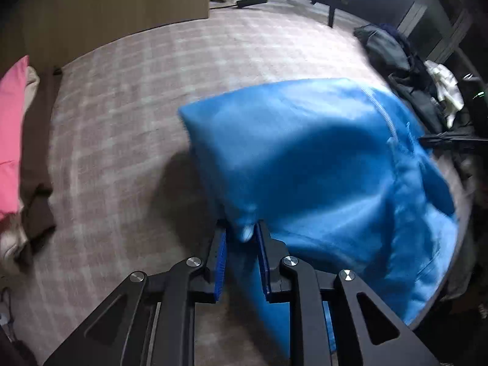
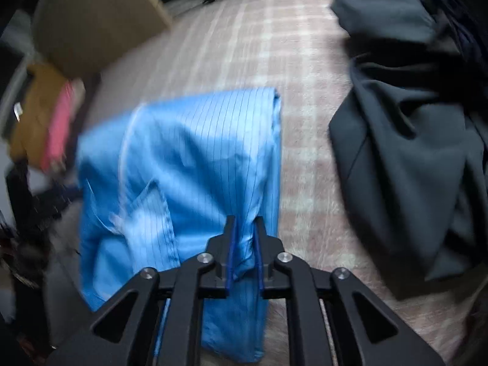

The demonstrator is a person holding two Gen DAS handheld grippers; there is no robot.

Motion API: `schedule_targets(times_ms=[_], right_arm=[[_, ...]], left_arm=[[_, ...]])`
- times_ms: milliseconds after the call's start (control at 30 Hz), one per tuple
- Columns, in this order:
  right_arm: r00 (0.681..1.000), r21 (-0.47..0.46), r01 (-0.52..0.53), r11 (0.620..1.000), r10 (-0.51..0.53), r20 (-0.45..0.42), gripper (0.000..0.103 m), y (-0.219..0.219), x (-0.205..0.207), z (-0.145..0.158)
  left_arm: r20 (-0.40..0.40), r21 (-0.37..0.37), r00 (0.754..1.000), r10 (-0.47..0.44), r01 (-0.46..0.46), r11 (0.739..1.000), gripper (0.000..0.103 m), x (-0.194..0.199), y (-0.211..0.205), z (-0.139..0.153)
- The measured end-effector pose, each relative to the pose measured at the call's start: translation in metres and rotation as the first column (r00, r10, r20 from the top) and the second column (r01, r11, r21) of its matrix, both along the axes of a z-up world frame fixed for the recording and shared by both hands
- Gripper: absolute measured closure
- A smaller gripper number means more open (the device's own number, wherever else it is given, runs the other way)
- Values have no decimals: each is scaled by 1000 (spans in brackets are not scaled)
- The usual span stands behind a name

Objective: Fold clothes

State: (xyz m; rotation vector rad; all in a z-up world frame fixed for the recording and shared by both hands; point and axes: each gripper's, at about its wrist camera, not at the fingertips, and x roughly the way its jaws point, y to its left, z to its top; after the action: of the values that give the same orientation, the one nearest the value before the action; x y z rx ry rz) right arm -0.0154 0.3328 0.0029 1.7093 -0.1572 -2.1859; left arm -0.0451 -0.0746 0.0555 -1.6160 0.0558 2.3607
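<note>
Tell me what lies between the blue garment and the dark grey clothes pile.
In the right wrist view, only bare checked pink carpet lies between the blue garment and the dark grey clothes pile.

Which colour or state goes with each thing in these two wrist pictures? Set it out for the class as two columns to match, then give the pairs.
Things:
1. striped garment
2. pile of clothes
3. folded cloth
4. left gripper

Colour or state:
A. pink
B. dark grey
C. shut on fabric
D. light blue

Pairs: 1-D, 2-B, 3-A, 4-C
</note>
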Motion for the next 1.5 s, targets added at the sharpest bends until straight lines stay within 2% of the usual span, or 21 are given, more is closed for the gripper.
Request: schedule_targets(times_ms=[67, 133, 200, 267, 333, 400, 500, 567, 633, 767, 833, 933, 1000, 1033, 1067, 1133, 1167, 1233, 1367, 1400, 1500], right_arm=[[997, 13, 9, 1000, -8, -76, 75, 1, 5, 21], [987, 11, 12, 1000, -10, -161, 69, -1, 7, 42], [977, -9, -20, 1000, 18, -215, 64, -11, 7, 54], [962, -27, -54, 998, 45, -268, 64, -21, 6, 66], [971, -22, -65, 998, 58, -231, 64, -30, 1, 48], [981, -14, -73, 997, 69, -183, 64, -39, -4, 26], [991, 5, -98, 995, 99, -88, 66, -47, -5, -2], [989, 17, -97, 995, 98, -113, 65, -40, 7, 9], [987, -1, -75, 997, 74, -144, 64, -26, 26, 31], [992, -19, -52, 998, 49, -117, 49, -14, 74, 55], [996, -25, -29, 999, 27, -82, 49, -18, 85, 51], [1000, -51, 15, 999, -16, -20, 49, -22, 92, 37], [999, -26, 33, 999, -33, 12, 49, -27, 96, 25], [999, -12, 36, 999, -36, 20, 49, -28, 96, 21], [999, 1, 32, 999, -32, 23, 53, -30, 96, 17], [999, 11, 0, 1000, 0, 35, 93, -34, 97, 15], [999, 15, -18, 1000, 17, 41, 101, -36, 97, 14], [997, 46, -66, 997, 64, 49, 101, -43, 100, 10], [985, 112, -167, 980, 160, 69, 100, -58, 107, 2], [981, 132, -186, 974, 178, 71, 96, -61, 109, 0], [979, 127, -204, 971, 200, 50, 87, -58, 113, 12]], left_arm=[[-19, -38, 1000, 9, -10, 999, 74, 4, -3, 6], [-89, -77, 996, 11, -18, 997, 73, 6, -4, 27], [-140, -66, 990, -21, 12, 998, 73, 1, 0, 40], [-146, -32, 988, -52, 48, 998, 68, -13, 9, 38], [-114, -21, 990, -85, 83, 996, 68, -27, 17, 22], [-77, -59, 991, -108, 104, 993, 66, -35, 24, 2], [-62, -106, 993, -98, 91, 990, 66, -29, 23, 0], [-53, -137, 994, -91, 83, 987, 68, -25, 23, -1], [-72, -137, 993, -93, 83, 987, 67, -7, 24, 16], [-84, -55, 990, -113, 108, 993, 48, 48, 47, 45], [-57, -14, 989, -138, 138, 990, 48, 69, 70, 42], [-23, -81, 985, -171, 169, 982, 48, 81, 94, 25], [11, -120, 984, -177, 177, 977, 60, 79, 100, 9], [26, -121, 984, -178, 180, 976, 77, 77, 100, 3], [36, -110, 983, -179, 182, 977, 89, 76, 97, 0], [36, -108, 983, -181, 184, 977, 95, 72, 91, -1], [20, -121, 983, -180, 181, 976, 95, 71, 88, 4], [-3, -140, 983, -182, 180, 974, 95, 70, 83, 11], [62, -139, 975, -214, 220, 965, 91, 72, 85, -9], [74, -135, 973, -218, 226, 965, 91, 73, 85, -13], [57, -84, 980, -190, 194, 977, 76, 74, 71, 2]])
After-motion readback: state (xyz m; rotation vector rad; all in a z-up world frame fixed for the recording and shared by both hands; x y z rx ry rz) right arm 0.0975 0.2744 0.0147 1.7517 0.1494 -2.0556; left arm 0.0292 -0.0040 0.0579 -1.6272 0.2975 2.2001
